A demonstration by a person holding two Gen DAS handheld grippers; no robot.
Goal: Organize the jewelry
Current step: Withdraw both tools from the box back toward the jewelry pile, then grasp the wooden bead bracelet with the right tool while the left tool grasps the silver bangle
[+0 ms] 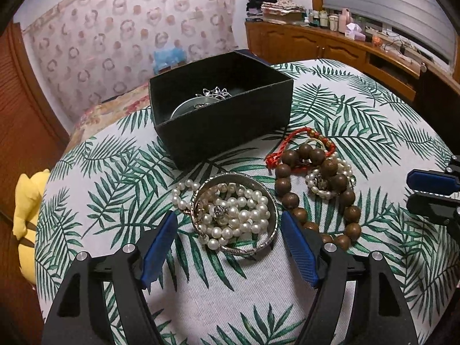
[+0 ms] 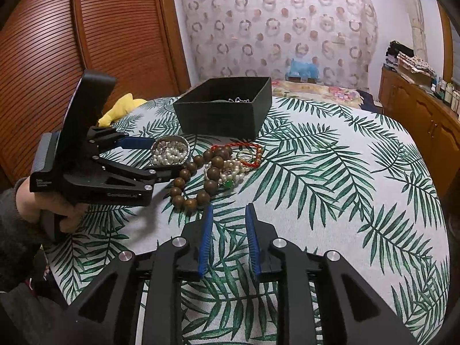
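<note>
You see a palm-leaf tablecloth [image 1: 359,109] over the table, a yellow plush toy [image 1: 27,201] at its left edge, a louvred wooden door [image 2: 86,34], a ring-patterned curtain [image 2: 276,26], and a wooden sideboard [image 1: 330,46] cluttered with bottles and folded cloth.

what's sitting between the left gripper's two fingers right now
A silver bangle heaped with a pearl strand lies on the cloth between the open left gripper fingers, pads not touching it. The left wrist view shows this best.
</note>
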